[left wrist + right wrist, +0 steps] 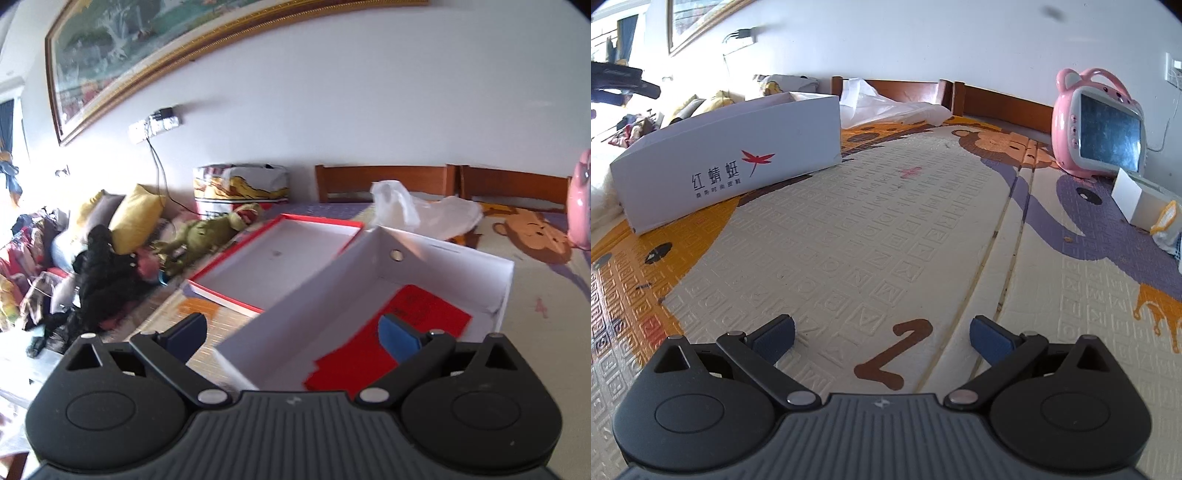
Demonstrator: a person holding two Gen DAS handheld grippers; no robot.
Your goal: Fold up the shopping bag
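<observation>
Both tongs, left tongs (291, 332) and right tongs (882, 334), gape empty. Beyond the white box (388, 295) ahead lies the shopping bag (424, 212), crumpled: likely thin, light, slippery; pinch an edge or handle.

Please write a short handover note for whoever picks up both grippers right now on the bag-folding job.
Left gripper: open, empty, over the open white shoe box, which holds a red sheet.
Right gripper: open, empty, low over the play mat.
White plastic shopping bag: lying crumpled at the far end of the mat, behind the box, in front of the wooden chairs. Neither gripper touches it.
Red-edged box lid lies beside the box.
Done: nothing visible; the bag is unfolded.
Left: reach the bag, spread it flat, fold it.
</observation>
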